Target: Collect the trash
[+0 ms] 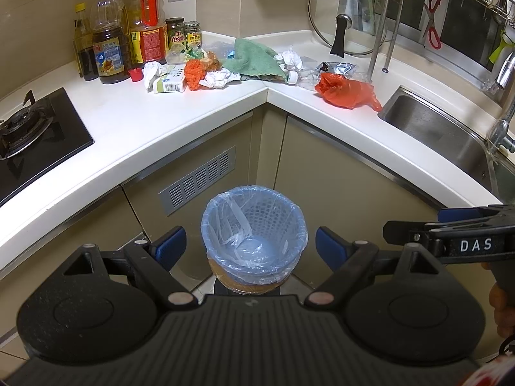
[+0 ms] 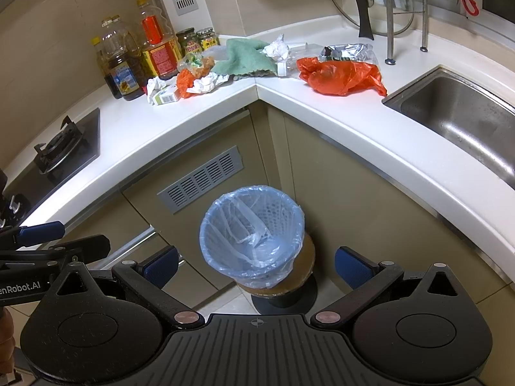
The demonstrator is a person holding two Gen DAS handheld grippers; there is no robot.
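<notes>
A blue mesh bin (image 1: 254,244) (image 2: 252,239) lined with a clear bag stands on a stool below the counter corner, with no rubbish visible inside. Trash lies in the corner of the white counter: a red plastic bag (image 1: 346,90) (image 2: 341,77), crumpled white paper (image 1: 219,78) (image 2: 204,84), a small carton (image 1: 170,83) (image 2: 165,96), an orange net (image 1: 195,72) (image 2: 183,85), a foil wrapper (image 1: 338,68) (image 2: 349,51). My left gripper (image 1: 251,249) hangs open above the bin, holding nothing. My right gripper (image 2: 256,267) is likewise open and empty, beside the left.
A green cloth (image 1: 254,58) (image 2: 246,58) lies among the trash. Oil bottles (image 1: 109,51) (image 2: 124,70) and jars stand at the back left. A gas hob (image 1: 29,132) is on the left, a steel sink (image 1: 441,132) (image 2: 463,122) on the right. A glass lid (image 1: 347,19) leans behind.
</notes>
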